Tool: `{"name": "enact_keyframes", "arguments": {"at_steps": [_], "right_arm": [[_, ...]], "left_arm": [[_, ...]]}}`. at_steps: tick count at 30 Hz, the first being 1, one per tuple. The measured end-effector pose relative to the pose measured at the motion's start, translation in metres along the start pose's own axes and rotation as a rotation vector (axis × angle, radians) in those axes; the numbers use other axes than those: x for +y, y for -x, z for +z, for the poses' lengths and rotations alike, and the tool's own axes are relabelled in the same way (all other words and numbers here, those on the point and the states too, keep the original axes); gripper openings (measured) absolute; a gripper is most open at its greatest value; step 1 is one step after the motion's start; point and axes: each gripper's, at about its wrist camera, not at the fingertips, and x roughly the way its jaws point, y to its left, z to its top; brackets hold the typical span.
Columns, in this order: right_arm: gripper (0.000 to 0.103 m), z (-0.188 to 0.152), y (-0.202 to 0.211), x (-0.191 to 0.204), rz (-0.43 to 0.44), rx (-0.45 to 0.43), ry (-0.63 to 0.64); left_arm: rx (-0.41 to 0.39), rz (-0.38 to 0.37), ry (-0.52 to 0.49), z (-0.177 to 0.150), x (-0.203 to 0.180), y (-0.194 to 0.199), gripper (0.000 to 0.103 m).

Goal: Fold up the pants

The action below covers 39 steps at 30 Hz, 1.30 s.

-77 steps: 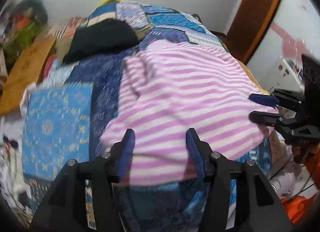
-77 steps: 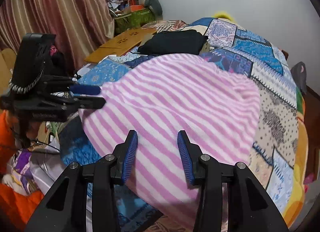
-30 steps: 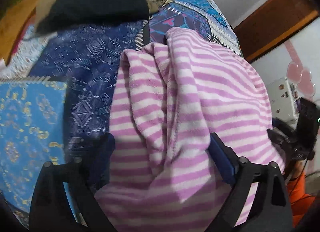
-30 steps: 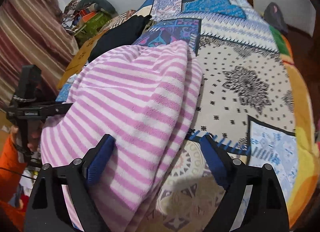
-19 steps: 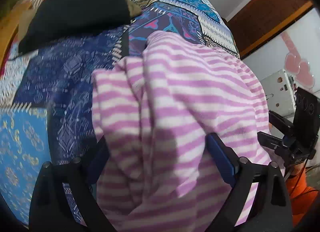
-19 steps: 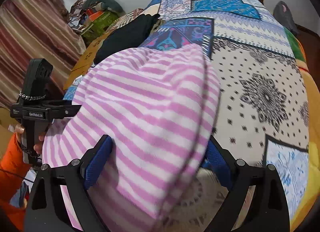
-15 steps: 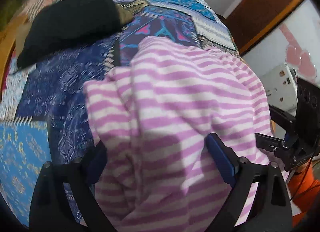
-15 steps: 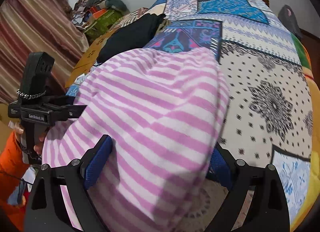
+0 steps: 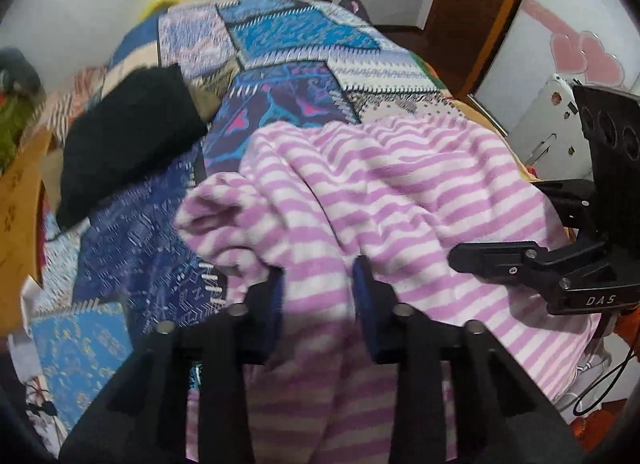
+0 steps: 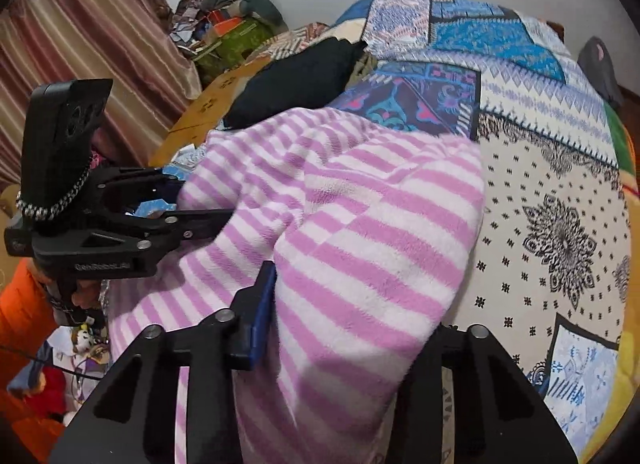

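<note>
The pink-and-white striped fleece pants (image 9: pixel 384 192) lie bunched on the patchwork bedspread (image 9: pixel 288 36). My left gripper (image 9: pixel 318 296) is shut on a fold of the pants at their near edge. My right gripper (image 10: pixel 344 304) is also closed on the pants (image 10: pixel 360 224); its left finger (image 10: pixel 262 304) shows, the right one is hidden under the fabric. The right gripper shows in the left wrist view (image 9: pixel 472 254) at the right edge of the pants. The left gripper shows in the right wrist view (image 10: pixel 216 220) at the left.
A black folded garment (image 9: pixel 124 140) lies further back on the bed. A brown cardboard sheet (image 10: pixel 208 112) and clutter are off the bed's left side by striped curtains (image 10: pixel 80 36). A wooden door frame (image 9: pixel 480 12) stands at the right.
Both grippers were wide open over the pants half a second ago. They have now closed on the fabric, and the pants have bunched up and lifted toward me.
</note>
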Motion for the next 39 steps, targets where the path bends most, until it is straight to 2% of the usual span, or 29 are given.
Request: {"name": "enact_keyframes", "arguments": {"at_steps": [3, 8, 10, 12, 15, 17, 20, 22, 24, 27, 29, 31, 32, 34, 39], "right_arm": [[0.032, 0.002, 0.007, 0.005, -0.014, -0.021, 0.029], [0.03, 0.008, 0.019, 0.009, -0.013, -0.054, 0.042], [0.03, 0.011, 0.023, 0.013, -0.017, -0.066, 0.054], [0.029, 0.015, 0.027, 0.018, -0.016, -0.084, 0.067], [0.029, 0.022, 0.03, 0.023, -0.017, -0.1, 0.083], [0.029, 0.024, 0.027, 0.024, -0.028, -0.094, 0.095], [0.03, 0.018, 0.023, 0.018, -0.044, -0.064, 0.081], [0.034, 0.011, 0.02, 0.009, -0.053, -0.029, 0.043], [0.037, 0.005, 0.019, 0.001, -0.065, -0.003, 0.014], [0.045, -0.009, 0.023, -0.009, -0.084, 0.022, -0.02], [0.055, -0.017, 0.028, -0.013, -0.102, 0.032, -0.035], [0.058, -0.022, 0.031, -0.015, -0.108, 0.037, -0.042], [0.059, -0.025, 0.032, -0.016, -0.106, 0.04, -0.048], [0.061, -0.03, 0.032, -0.018, -0.104, 0.049, -0.06], [0.067, -0.037, 0.024, -0.022, -0.087, 0.055, -0.079]], "left_arm": [[-0.039, -0.001, -0.004, 0.002, -0.001, 0.012, 0.015], [-0.097, -0.009, 0.009, 0.006, 0.0, 0.036, 0.008], [-0.135, -0.015, 0.003, 0.008, -0.001, 0.047, 0.0], [-0.18, -0.037, -0.004, 0.012, -0.003, 0.065, 0.0], [-0.228, -0.015, -0.023, 0.018, -0.007, 0.086, 0.0], [-0.231, -0.002, -0.006, 0.023, -0.003, 0.091, 0.001], [-0.208, 0.042, 0.021, 0.019, 0.011, 0.09, 0.021], [-0.179, 0.062, 0.049, 0.01, 0.022, 0.083, 0.066], [-0.161, 0.067, 0.065, 0.0, 0.03, 0.076, 0.078], [-0.053, 0.05, 0.077, -0.017, 0.039, 0.052, 0.08], [0.002, 0.043, 0.094, -0.026, 0.044, 0.037, 0.08], [0.061, 0.04, 0.104, -0.035, 0.049, 0.019, 0.08], [0.076, 0.031, 0.112, -0.037, 0.051, 0.012, 0.08], [0.089, 0.002, 0.145, -0.042, 0.057, 0.001, 0.088], [0.099, -0.086, 0.223, -0.043, 0.068, -0.016, 0.089]]}}
